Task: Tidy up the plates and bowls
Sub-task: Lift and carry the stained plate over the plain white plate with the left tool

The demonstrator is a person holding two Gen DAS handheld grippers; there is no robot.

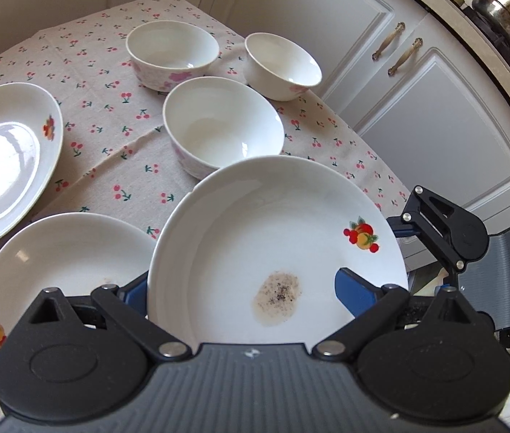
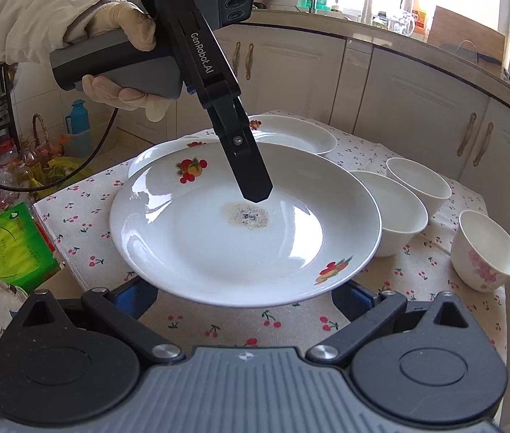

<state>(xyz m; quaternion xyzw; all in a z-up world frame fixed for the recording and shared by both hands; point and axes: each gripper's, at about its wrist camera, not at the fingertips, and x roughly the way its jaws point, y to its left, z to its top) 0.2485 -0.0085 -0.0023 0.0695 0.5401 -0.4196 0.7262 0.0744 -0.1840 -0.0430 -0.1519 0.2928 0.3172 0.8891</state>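
A white plate with fruit decals and a brown stain (image 1: 276,252) is held off the table by my left gripper (image 1: 244,296), whose fingers clamp its rim. It shows in the right wrist view (image 2: 244,223) with the left gripper's upper finger (image 2: 251,173) over the plate. My right gripper (image 2: 244,296) is open just under the plate's near rim, apart from it. Two more plates (image 1: 64,263) (image 1: 6,158) and three bowls (image 1: 222,126) (image 1: 172,54) (image 1: 284,65) rest on the cherry-print cloth.
The table (image 1: 118,166) stands against white kitchen cabinets (image 1: 435,101). A steel pot (image 1: 507,14) sits on the counter. In the right wrist view, a green packet (image 2: 13,245) and clutter lie on the floor to the left.
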